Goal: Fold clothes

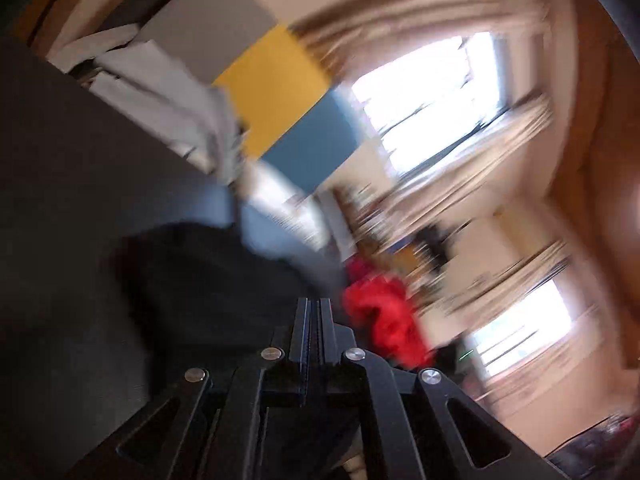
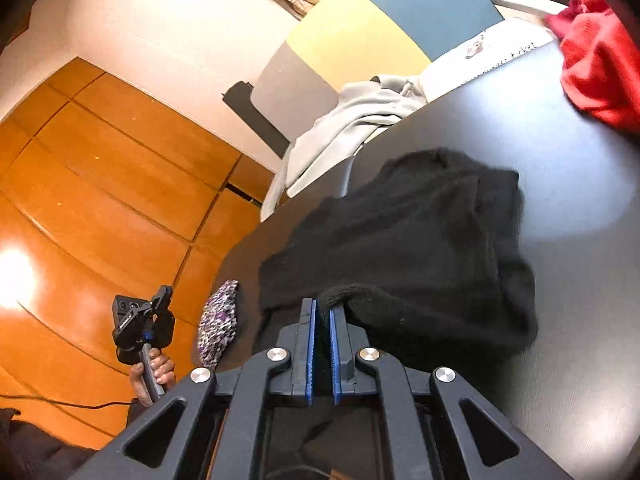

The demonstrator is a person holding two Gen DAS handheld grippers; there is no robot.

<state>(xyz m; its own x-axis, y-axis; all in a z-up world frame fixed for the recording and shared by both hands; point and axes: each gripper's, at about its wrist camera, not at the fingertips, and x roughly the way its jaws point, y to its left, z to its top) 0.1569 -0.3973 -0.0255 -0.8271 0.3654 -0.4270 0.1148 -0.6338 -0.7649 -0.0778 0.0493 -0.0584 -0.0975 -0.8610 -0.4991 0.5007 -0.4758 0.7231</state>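
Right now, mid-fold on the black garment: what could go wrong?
1. The right gripper pinches only a thin edge of the black garment; it may slip out.
2. The left gripper is shut with no cloth visible between its fingers, so that side looks unheld.
3. The red garment lies close and could snag.

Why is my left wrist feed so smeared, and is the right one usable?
Left wrist: heavy motion blur streaks the room, the windows are blown out, and only the left gripper is sharp. Right wrist: mostly sharp, fisheye-curved at the edges, with glare on the wooden floor; the black garment and table read clearly.
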